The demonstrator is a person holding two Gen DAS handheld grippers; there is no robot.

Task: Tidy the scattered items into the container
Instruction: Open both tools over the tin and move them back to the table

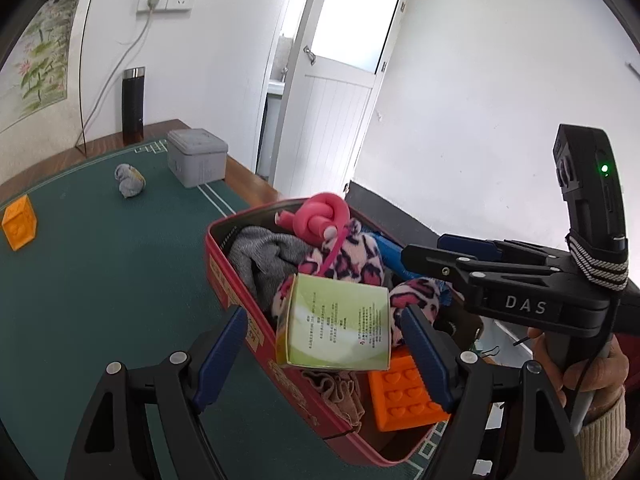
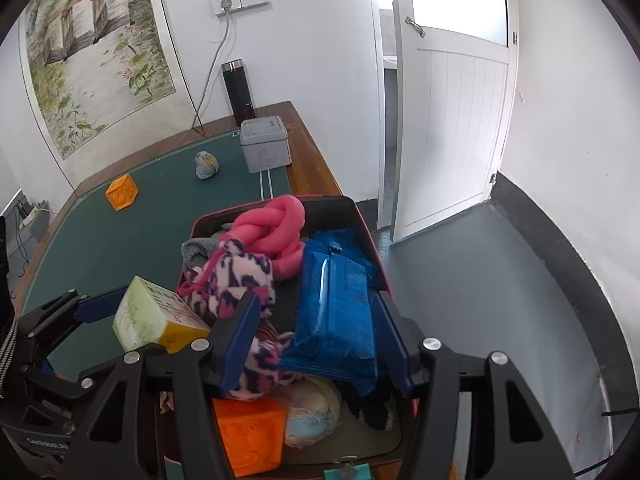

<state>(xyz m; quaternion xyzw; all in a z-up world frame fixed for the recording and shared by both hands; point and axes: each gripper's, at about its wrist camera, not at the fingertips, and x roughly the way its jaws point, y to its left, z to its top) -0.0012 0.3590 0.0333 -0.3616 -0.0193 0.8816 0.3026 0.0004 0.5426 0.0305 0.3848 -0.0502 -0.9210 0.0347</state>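
While the red tin [image 1: 224, 276] sits at the mat's [image 1: 100, 280] near right corner, it holds: one pink knot [image 1: 320, 216], one blue packet [image 2: 340, 304], one grey cloth [image 1: 264, 256], two spotted fleece pieces [image 2: 236, 276], one orange block [image 1: 404, 396]. One green carton [image 1: 336, 324] lies tilted on the pile at the tin's left rim, between the left gripper's [image 1: 324, 356] blue pads, which stand wide and clear of it. The right gripper [image 2: 316, 340] has jaws parted either side of the packet; contact cannot be told. Loose on the mat: one orange cube [image 1: 19, 222], left edge; one balled sock [image 1: 129, 179], one grey box [image 1: 198, 156], far edge
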